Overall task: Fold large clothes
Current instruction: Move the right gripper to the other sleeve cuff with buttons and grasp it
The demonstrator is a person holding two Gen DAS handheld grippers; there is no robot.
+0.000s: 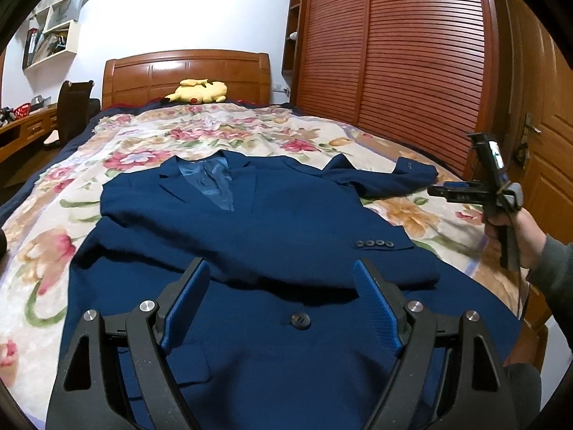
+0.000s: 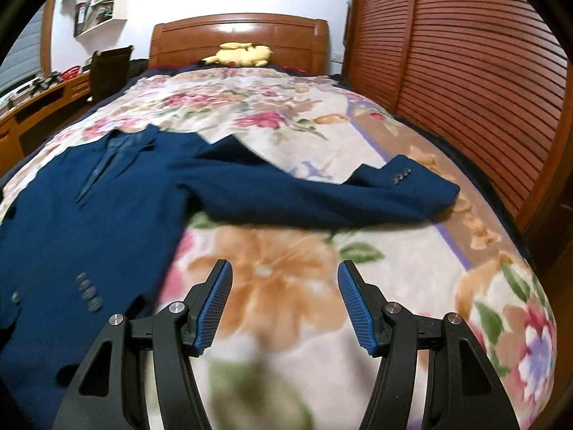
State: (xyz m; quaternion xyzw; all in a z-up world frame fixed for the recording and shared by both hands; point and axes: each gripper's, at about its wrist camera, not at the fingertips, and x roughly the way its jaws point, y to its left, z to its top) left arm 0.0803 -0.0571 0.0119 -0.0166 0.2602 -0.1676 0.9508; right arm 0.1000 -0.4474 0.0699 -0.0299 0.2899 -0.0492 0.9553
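Note:
A navy blue suit jacket point(image 1: 250, 236) lies front up on the floral bedspread point(image 1: 43, 251), collar toward the headboard. One sleeve is folded across its chest, cuff buttons point(image 1: 374, 243) showing. The other sleeve point(image 2: 322, 193) stretches out to the right on the bedspread point(image 2: 394, 286). My left gripper point(image 1: 281, 279) is open and empty above the jacket's lower front, near a button point(image 1: 300, 320). My right gripper point(image 2: 284, 279) is open and empty above bare bedspread, right of the jacket point(image 2: 89, 222) and short of the outstretched sleeve. The right gripper also shows in the left wrist view, held in a hand point(image 1: 515, 225).
A yellow plush toy point(image 1: 198, 91) lies by the wooden headboard point(image 1: 186, 71). A slatted wooden wardrobe point(image 1: 394, 53) runs along the right of the bed. A desk point(image 1: 25, 125) and dark chair point(image 1: 73, 107) stand to the left.

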